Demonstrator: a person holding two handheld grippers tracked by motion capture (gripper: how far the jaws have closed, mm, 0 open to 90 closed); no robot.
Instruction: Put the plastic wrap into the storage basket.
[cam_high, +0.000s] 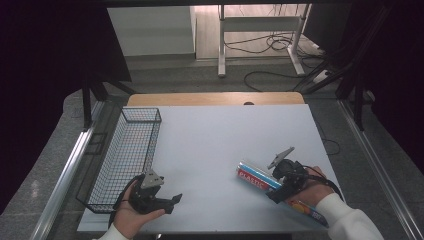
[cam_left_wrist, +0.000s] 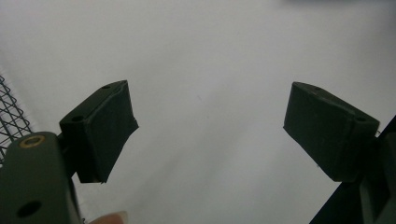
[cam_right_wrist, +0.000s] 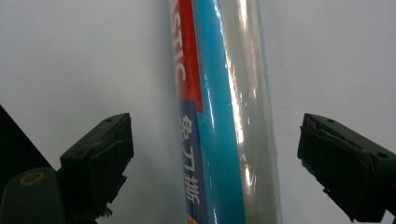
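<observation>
A long roll of plastic wrap (cam_high: 257, 179) in a blue and red sleeve lies aslant on the white table (cam_high: 215, 135), at the front right. My right gripper (cam_high: 279, 194) hovers over its near half. In the right gripper view the roll (cam_right_wrist: 224, 116) runs up the middle between the two black pads (cam_right_wrist: 100, 154), with bare table showing on each side of it, so my right gripper (cam_right_wrist: 215, 158) is open and apart from it. My left gripper (cam_high: 172, 202) rests at the front left, open, with nothing but table between the jaws in its own view (cam_left_wrist: 210, 130).
A black wire basket (cam_high: 127, 150) stands along the table's left edge, just beyond my left hand, and its mesh (cam_left_wrist: 11, 112) shows at the left of the left gripper view. Past the table's far edge are a floor with cables and a desk frame (cam_high: 260, 30).
</observation>
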